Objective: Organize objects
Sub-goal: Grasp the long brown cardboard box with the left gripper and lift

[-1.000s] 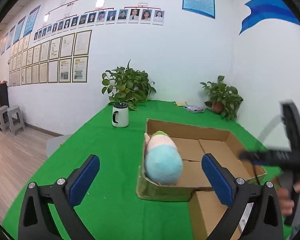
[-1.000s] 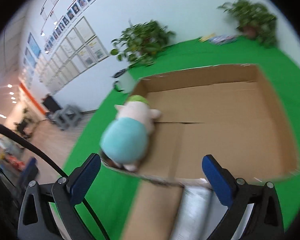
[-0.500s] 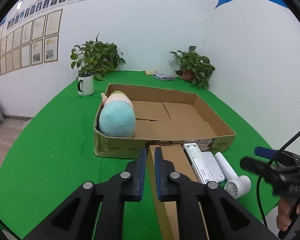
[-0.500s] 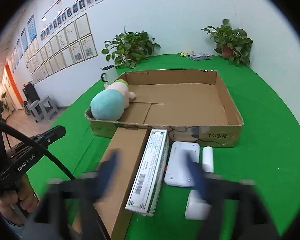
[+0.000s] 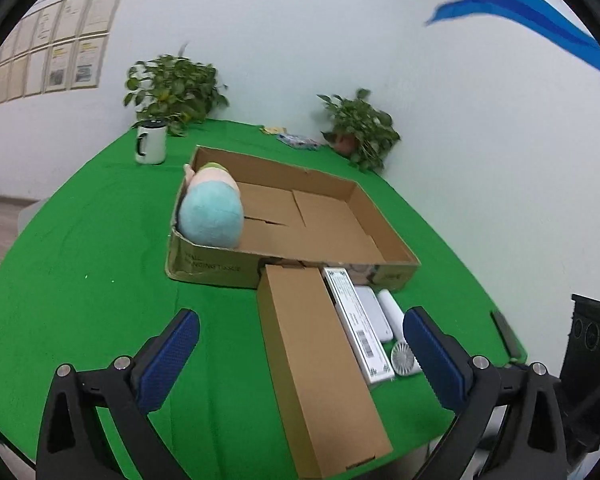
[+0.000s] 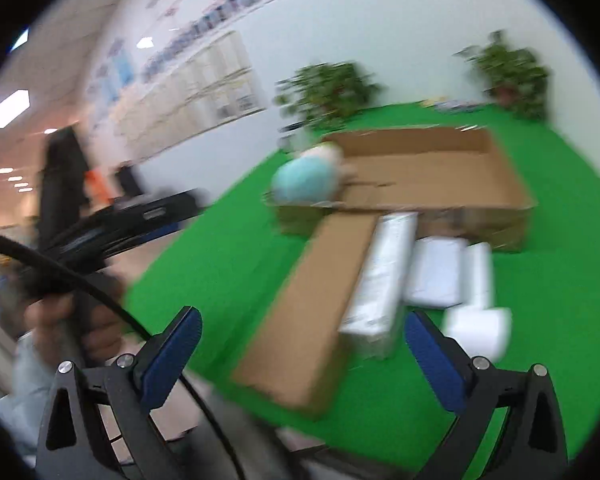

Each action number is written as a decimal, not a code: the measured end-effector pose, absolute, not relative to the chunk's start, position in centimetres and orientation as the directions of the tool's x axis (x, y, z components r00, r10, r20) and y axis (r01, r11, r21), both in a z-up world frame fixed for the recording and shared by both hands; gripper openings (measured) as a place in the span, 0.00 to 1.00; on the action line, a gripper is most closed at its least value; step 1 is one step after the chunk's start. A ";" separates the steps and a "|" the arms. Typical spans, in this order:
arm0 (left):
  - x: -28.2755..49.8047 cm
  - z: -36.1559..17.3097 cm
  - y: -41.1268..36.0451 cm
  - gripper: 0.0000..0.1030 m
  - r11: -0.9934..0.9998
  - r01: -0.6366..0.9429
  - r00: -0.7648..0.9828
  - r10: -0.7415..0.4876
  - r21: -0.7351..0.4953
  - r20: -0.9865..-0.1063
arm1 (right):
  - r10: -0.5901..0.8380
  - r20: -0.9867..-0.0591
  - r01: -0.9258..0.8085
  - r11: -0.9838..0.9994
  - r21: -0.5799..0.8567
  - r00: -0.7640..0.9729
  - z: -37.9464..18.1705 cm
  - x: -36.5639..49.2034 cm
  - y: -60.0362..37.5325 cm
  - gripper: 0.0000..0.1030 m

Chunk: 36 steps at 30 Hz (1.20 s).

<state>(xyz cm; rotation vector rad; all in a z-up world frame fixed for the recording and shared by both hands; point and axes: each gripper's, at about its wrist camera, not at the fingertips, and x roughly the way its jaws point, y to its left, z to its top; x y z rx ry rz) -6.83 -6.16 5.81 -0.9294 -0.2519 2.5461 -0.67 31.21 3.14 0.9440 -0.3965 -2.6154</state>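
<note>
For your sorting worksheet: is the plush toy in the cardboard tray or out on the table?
In. The plush toy lies in the cardboard tray's near-left corner, against its front wall.

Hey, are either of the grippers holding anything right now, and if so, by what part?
Nothing is held. The left gripper and right gripper are both open, hanging above the long brown box without touching it.

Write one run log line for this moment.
left gripper: open, empty | right gripper: open, empty | plush toy: in tray box | long carton: outside
</note>
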 end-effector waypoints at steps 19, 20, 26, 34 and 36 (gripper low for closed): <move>-14.3 -8.6 -3.3 0.73 -0.736 -0.368 -0.226 0.663 -0.568 -0.714 | -0.081 -0.806 0.025 -0.996 0.082 -0.586 -7.7 -7.4 22.8 0.88; -14.1 -8.9 -3.2 0.72 -0.742 -0.369 -0.222 0.656 -0.560 -0.722 | -0.084 -0.805 0.028 -0.996 0.084 -0.588 -7.7 -7.4 22.9 0.88; -10.2 -9.5 -2.2 0.69 -0.733 -0.392 -0.214 0.660 -0.556 -0.720 | -0.131 -0.805 0.047 -0.991 0.127 -0.579 -7.6 -4.9 24.4 0.87; -7.3 -11.1 -3.1 0.70 -0.710 -0.275 -0.239 0.704 -0.648 -0.669 | -0.108 -0.808 0.049 -0.994 0.098 -0.579 -7.5 -2.8 23.5 0.87; -7.1 -10.7 -3.1 0.66 -0.721 -0.288 -0.252 0.692 -0.631 -0.676 | -0.098 -0.807 0.051 -0.995 0.084 -0.583 -7.3 -2.9 23.1 0.86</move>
